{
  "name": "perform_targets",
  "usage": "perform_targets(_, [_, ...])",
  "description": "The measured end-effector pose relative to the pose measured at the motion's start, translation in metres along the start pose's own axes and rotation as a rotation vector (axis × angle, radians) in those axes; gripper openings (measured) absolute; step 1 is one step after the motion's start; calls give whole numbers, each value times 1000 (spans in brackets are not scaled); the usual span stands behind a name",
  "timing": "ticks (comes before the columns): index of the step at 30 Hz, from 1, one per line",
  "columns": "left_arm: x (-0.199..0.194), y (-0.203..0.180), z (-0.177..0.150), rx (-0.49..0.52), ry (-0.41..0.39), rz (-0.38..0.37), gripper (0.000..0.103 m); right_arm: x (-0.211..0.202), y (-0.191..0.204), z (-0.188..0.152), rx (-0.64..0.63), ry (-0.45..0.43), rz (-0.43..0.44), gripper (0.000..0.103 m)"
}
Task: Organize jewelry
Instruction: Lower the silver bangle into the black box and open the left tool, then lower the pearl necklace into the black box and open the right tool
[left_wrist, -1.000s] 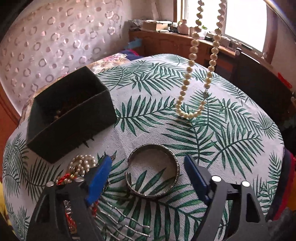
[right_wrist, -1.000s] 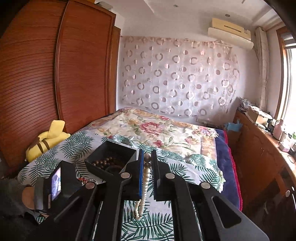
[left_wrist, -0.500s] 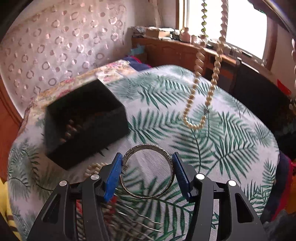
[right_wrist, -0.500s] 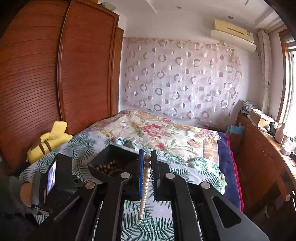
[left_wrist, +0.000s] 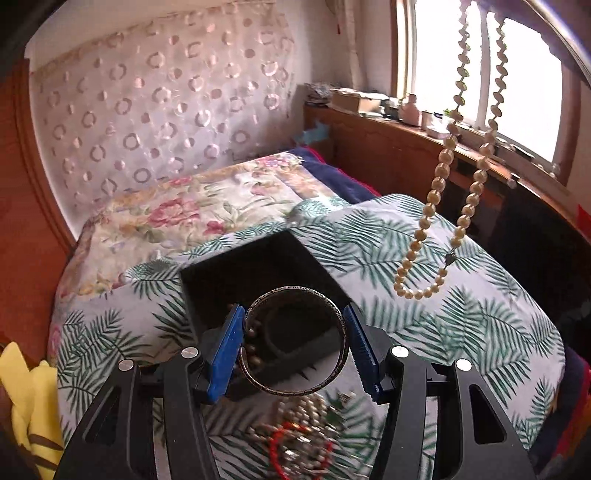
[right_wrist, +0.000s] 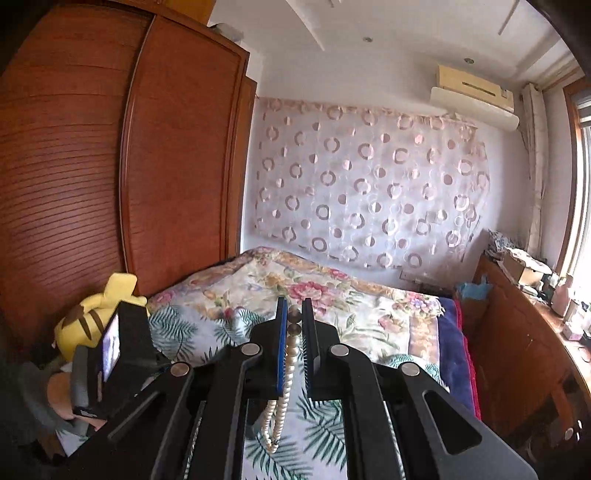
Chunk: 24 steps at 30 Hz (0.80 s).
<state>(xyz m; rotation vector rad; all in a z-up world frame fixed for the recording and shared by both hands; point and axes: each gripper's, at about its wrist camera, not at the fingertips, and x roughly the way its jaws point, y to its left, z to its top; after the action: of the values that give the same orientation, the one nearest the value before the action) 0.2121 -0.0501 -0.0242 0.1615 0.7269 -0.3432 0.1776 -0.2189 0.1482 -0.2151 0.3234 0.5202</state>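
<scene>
My left gripper (left_wrist: 294, 341) is shut on a metal bangle (left_wrist: 334, 376), lifted off the leaf-print cloth (left_wrist: 480, 332) and held in front of the open black box (left_wrist: 258, 266). Dark beads (left_wrist: 253, 338) lie inside the box. A pearl necklace (left_wrist: 437, 184) hangs in a long loop at the upper right of the left wrist view. My right gripper (right_wrist: 294, 325) is shut on that pearl necklace (right_wrist: 284, 376), whose loop dangles below the blue pads (right_wrist: 281, 343). A heap of pearls and red beads (left_wrist: 295, 435) lies on the cloth below the bangle.
The cloth covers a bed with a floral quilt (left_wrist: 192, 206). A yellow plush toy (right_wrist: 96, 317) lies at the left beside a wooden wardrobe (right_wrist: 110, 166). A wooden shelf (left_wrist: 388, 147) under the window holds small items. A hand with the other gripper (right_wrist: 110, 354) shows at lower left.
The left gripper closed on the bangle and lifted it off the cloth toward the black box. The right gripper rose, carrying the pearl necklace higher.
</scene>
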Motion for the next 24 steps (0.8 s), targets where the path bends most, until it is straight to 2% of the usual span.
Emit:
perform_targets(7, [23,19,3,-37,21,25,53,22,4,21,-1,5,17,9])
perform_targets(14, [40,26,-4,-65,43,35,54,43,16,26,-16,18,30,9])
perform_targets(16, [37,26,-6,-73,31,30,63,49,18,26,-17,25,34,9])
perform_targets(21, [22,31,-9,-90,0,50,66,62,23,18,-8,48,52,9])
perform_targets(24, [12,36,-12,-96,-20,67,70,70,26,11,-8,65,66,9])
